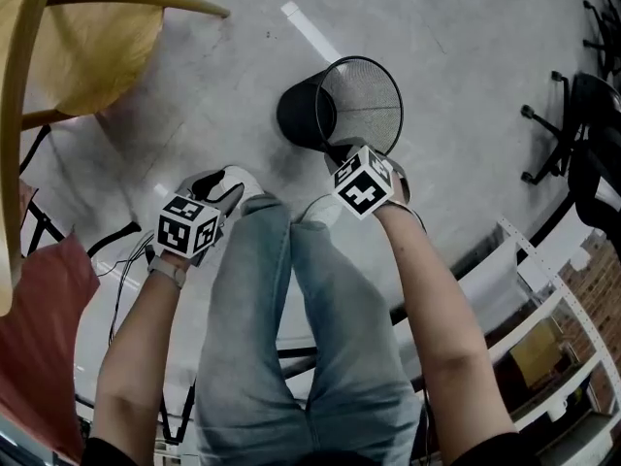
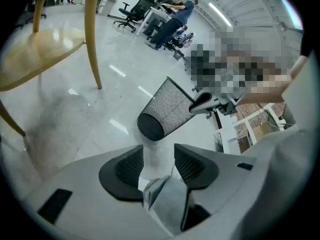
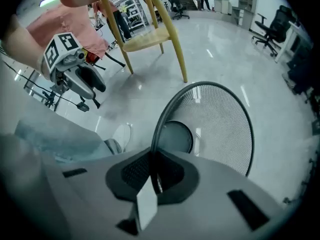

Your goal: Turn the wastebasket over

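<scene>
The black wire-mesh wastebasket [image 1: 335, 105] is tipped on its side on the grey floor, with its open mouth turned toward me and to the right. My right gripper [image 1: 342, 153] is shut on the near rim; in the right gripper view the rim [image 3: 165, 114] runs straight between the closed pads of that gripper [image 3: 152, 169]. My left gripper [image 1: 225, 187] hovers to the left over my knee, apart from the basket. Its jaws [image 2: 157, 161] stand open and hold nothing; only my shoe and trouser leg show behind the gap. The left gripper view shows the basket [image 2: 167, 109] from its closed base.
A wooden chair [image 1: 87, 37] stands at the far left. Black office chairs [image 1: 582, 124] are at the right, with a white shelf frame [image 1: 543, 289] nearer. Cables [image 1: 116, 241] lie on the floor at the left. My legs in jeans [image 1: 291, 338] fill the foreground.
</scene>
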`<state>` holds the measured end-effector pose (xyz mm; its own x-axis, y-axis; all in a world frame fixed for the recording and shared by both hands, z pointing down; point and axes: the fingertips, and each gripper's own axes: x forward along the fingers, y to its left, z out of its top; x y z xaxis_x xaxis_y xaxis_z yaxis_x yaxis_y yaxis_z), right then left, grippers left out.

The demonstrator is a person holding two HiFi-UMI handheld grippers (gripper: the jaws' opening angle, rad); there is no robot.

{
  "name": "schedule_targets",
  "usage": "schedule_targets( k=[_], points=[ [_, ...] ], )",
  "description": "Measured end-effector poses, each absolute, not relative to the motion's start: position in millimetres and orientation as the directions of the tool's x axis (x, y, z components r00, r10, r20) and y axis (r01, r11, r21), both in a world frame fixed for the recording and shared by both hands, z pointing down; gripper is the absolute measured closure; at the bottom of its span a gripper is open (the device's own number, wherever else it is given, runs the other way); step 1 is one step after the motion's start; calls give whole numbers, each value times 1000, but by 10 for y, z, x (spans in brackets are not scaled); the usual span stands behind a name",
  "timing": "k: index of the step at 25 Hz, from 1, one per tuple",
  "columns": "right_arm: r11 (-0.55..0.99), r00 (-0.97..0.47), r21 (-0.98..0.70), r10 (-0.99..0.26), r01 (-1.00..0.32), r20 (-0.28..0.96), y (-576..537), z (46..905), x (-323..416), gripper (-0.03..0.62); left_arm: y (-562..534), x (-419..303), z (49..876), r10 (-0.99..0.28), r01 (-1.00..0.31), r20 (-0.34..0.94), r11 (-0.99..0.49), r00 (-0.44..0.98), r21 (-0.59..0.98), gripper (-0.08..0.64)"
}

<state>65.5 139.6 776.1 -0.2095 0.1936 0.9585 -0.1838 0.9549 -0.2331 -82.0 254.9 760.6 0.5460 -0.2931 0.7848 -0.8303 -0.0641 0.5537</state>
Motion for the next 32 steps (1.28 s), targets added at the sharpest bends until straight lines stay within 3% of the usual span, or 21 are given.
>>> schedule_targets(
  k=[11, 29, 32],
  points=[
    [985, -188, -109, 83, -134, 979, 1825, 7930, 409, 568, 2693, -520, 7774, -321, -820, 781, 23, 536, 572, 360],
    [981, -193, -148, 122, -123, 974, 2349, 8255, 278, 544, 2912, -493, 7969, -310, -830, 788, -8, 532, 557, 360],
    [978, -193, -168, 142, -123, 971, 2394, 8282, 287, 461, 2943, -478, 7961, -315, -834, 789, -18, 528, 551, 360]
  ],
)
